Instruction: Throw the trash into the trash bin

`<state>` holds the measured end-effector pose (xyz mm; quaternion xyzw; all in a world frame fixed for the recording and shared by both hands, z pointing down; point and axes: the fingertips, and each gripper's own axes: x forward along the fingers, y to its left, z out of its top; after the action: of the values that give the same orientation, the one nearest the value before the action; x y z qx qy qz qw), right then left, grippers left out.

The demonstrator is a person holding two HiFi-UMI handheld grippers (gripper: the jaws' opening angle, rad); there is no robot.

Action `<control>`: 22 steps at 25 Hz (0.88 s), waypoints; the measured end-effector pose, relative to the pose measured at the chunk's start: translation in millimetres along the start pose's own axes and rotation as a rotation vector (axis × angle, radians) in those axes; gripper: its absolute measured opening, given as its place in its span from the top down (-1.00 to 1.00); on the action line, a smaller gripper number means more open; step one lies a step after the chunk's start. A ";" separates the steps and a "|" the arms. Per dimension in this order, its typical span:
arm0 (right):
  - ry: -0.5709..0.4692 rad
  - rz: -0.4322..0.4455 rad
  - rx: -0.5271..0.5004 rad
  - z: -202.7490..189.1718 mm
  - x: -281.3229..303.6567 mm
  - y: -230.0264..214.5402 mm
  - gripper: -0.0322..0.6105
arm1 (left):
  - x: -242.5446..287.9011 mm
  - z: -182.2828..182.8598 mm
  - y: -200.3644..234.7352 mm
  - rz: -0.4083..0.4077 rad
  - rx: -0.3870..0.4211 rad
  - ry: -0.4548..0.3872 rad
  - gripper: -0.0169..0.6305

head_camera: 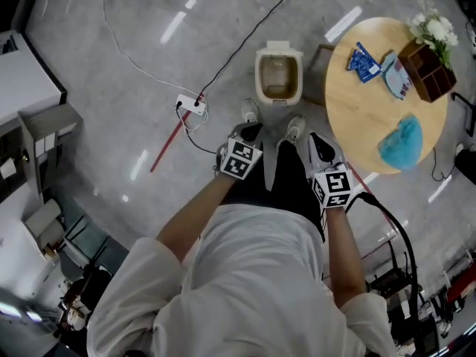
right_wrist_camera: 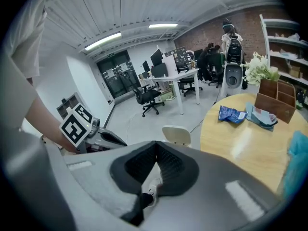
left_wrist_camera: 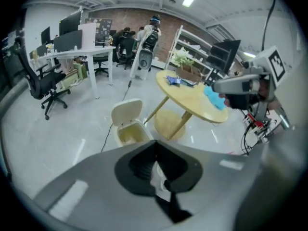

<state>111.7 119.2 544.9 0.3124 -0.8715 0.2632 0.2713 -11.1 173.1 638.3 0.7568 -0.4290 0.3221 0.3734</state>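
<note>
Head view: trash bin stands lid-up on glossy grey floor; blue wrapper lies on round wooden table, well apart from left gripper and right gripper. Left gripper view: jaws together, nothing between; office desks behind. Right gripper view: jaws together too, empty. Approached shut like this, they might shove the wrapper off the smooth table.

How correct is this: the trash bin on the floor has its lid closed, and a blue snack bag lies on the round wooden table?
Wrong in one point: the lid of the trash bin is open, not closed, as the left gripper view shows. The blue snack bag does lie on the round wooden table.
</note>
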 end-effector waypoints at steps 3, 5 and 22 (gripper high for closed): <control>-0.007 0.009 -0.012 9.5 -5.8 3.6 0.89 | -18.1 15.4 -3.9 0.002 0.003 -0.047 0.94; -0.008 0.015 -0.025 14.1 -9.8 7.7 0.89 | -30.2 22.0 -4.9 0.007 -0.008 -0.066 0.94; -0.016 0.039 -0.091 38.5 -35.1 28.4 0.89 | -99.6 56.2 0.6 0.067 -0.027 -0.189 0.94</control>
<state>103.4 128.1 486.8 0.2848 -0.8906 0.2260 0.2732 -44.5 166.3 529.1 0.7640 -0.4915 0.2558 0.3305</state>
